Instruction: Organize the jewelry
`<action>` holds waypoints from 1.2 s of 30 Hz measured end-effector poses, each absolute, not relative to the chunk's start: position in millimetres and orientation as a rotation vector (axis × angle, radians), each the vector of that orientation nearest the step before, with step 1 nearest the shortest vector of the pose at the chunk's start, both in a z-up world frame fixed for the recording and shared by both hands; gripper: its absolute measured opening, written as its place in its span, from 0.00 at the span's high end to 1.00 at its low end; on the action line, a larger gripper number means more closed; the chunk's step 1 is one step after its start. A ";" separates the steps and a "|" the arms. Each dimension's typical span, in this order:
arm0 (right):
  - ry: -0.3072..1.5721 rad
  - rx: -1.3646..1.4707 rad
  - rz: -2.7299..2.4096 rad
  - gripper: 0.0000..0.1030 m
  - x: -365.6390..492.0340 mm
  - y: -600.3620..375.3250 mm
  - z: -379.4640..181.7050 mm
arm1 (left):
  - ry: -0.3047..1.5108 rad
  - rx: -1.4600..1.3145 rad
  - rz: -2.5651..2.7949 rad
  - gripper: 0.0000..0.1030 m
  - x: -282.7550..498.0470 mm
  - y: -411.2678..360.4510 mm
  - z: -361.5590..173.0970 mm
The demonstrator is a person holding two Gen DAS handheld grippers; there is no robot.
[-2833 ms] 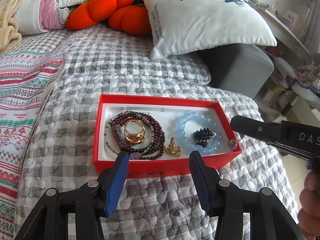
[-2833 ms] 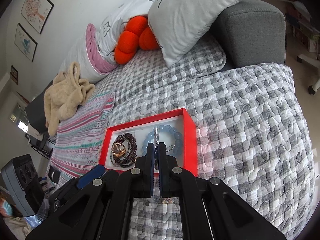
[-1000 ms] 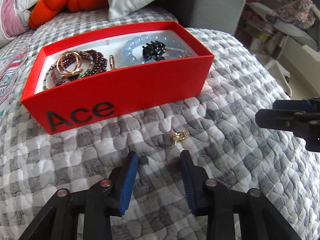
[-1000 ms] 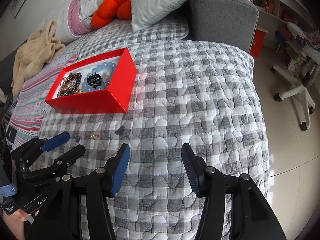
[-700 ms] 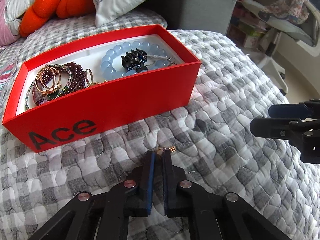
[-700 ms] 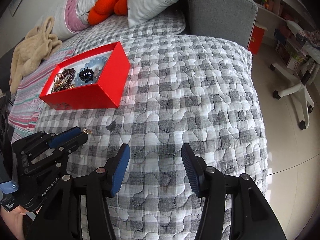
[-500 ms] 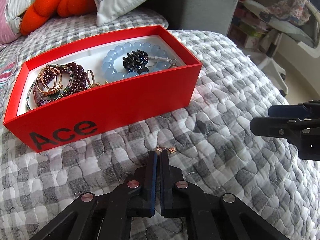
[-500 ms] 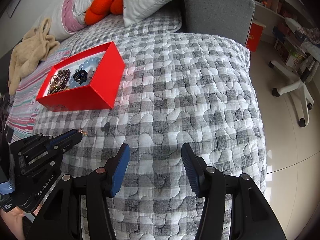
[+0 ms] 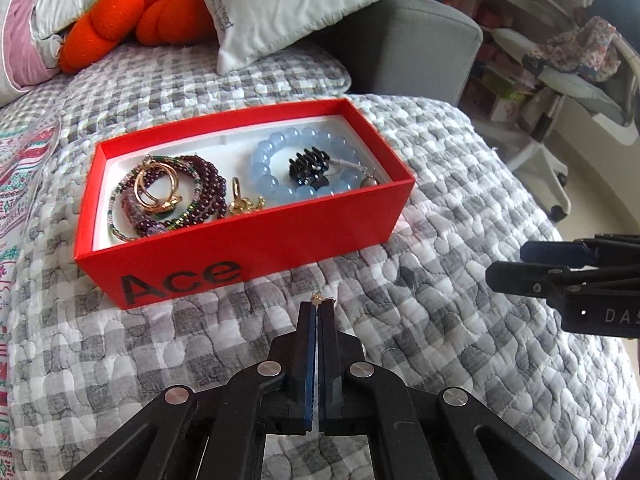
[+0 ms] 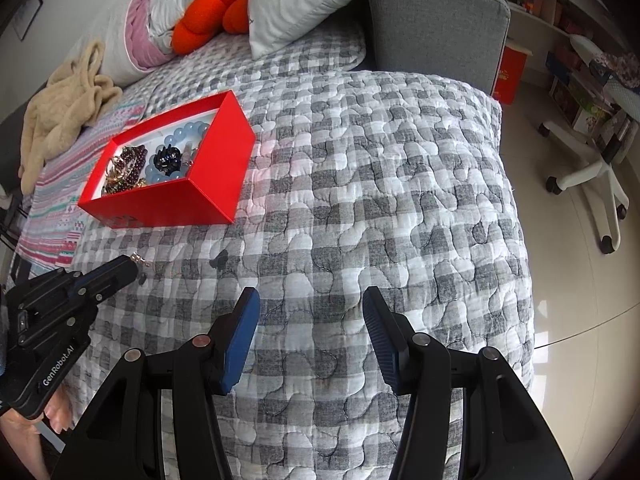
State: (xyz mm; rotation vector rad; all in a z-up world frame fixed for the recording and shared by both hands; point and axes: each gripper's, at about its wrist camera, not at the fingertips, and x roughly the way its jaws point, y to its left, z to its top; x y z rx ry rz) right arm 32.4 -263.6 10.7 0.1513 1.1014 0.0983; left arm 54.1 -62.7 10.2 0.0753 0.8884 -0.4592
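**Inspector:** Nearest item first. State of the left gripper [image 9: 319, 307]?

**Assistant:** Jaws pressed together, clamped on a small gold earring [image 9: 322, 299] that sticks out just past the tips. In the right wrist view the same gripper sits low on the left, the earring at its end, raised a little off the quilt [image 10: 400, 184].

**Inspector:** And the right gripper [image 10: 310, 312]?

**Assistant:** Fingers wide apart, nothing between them, over bare quilt. From the left wrist view it shows at the right edge, well apart from the box.

**Inspector:** Next out?

**Assistant:** A small dark piece [image 10: 220, 258] lies on the quilt between the grippers and the box; too small to identify.

**Inspector:** The box?

**Assistant:** Red box [image 9: 256, 246], lidless, marked "Ace" on its near wall, resting on the quilt just beyond the held earring. Inside, left to right: dark red bead strands [image 9: 208, 188] with gold rings [image 9: 154, 188] on top, a gold earring [image 9: 240, 202], a blue bead bracelet [image 9: 276, 160] and a black hair claw [image 9: 310, 166] lying within its ring.

**Inspector:** Farthest?

**Assistant:** A white pillow [image 9: 304, 4], an orange cushion [image 9: 132, 8] and the grey sofa arm [image 9: 408, 48].
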 end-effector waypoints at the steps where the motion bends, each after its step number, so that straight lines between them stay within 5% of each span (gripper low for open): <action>1: 1.100 0.151 0.101 0.45 32.3 -262.2 11.2 | 0.880 0.069 -0.454 1.00 54.7 -60.1 14.2; 20: 1.092 0.161 0.121 0.45 42.3 -245.7 14.9 | 0.860 -0.111 -0.348 0.98 106.3 -37.3 31.1; 24: 1.084 0.175 0.123 0.45 43.6 -246.1 17.6 | 0.858 -0.119 -0.311 0.61 103.1 -34.0 31.6; 27: 1.075 0.185 0.125 0.45 42.9 -246.1 21.1 | 0.857 -0.103 -0.271 0.48 94.7 -31.2 34.1; 31: 1.066 0.188 0.115 0.45 38.1 -246.2 25.5 | 0.884 -0.067 -0.165 0.19 77.5 -27.1 30.4; 36: 1.062 0.172 0.087 0.40 21.7 -240.1 31.1 | 0.923 -0.003 -0.054 0.04 52.7 -24.7 23.3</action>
